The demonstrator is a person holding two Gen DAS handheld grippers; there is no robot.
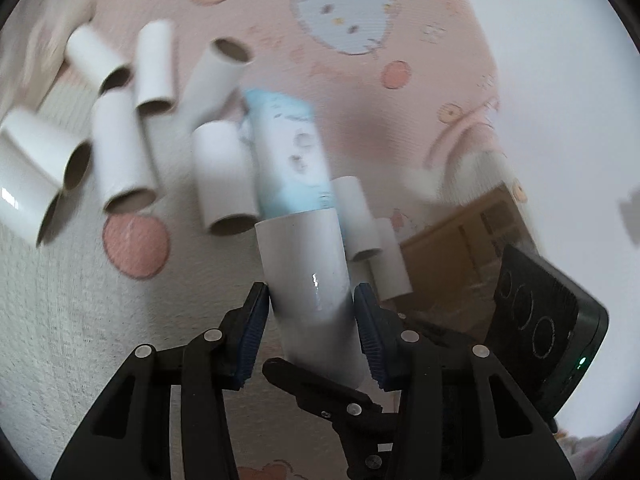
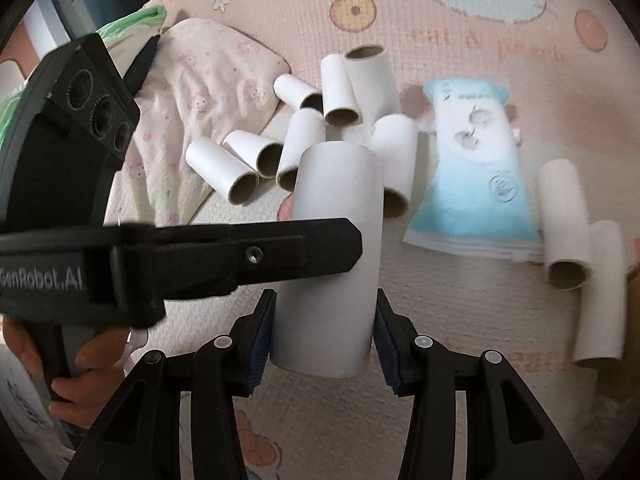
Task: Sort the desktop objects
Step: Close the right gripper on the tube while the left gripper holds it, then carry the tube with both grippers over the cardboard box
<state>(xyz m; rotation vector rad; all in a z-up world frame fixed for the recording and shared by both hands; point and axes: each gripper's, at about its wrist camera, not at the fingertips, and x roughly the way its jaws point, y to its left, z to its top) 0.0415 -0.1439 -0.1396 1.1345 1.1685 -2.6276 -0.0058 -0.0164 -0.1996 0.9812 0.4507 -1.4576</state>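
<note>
One white cardboard tube (image 1: 304,264) (image 2: 336,208) is held up off the mat by both grippers. My left gripper (image 1: 310,292) is shut on its sides. My right gripper (image 2: 326,300) is shut on it nearer its lower end. One left finger (image 2: 260,256) crosses the front of the tube in the right wrist view. A right finger (image 1: 316,384) crosses below the tube in the left wrist view. A pile of several more white tubes (image 1: 120,152) (image 2: 304,120) lies on the mat behind. A blue-and-white packet (image 1: 288,148) (image 2: 476,176) lies beside the pile.
Two more tubes (image 2: 564,220) lie right of the packet. A brown cardboard box (image 1: 452,256) sits at the right. A pink floral cloth (image 2: 200,92) and a green bag (image 2: 132,24) lie at the back left. A hand (image 2: 88,364) grips the left tool. The pink cat-print mat (image 1: 344,20) covers the surface.
</note>
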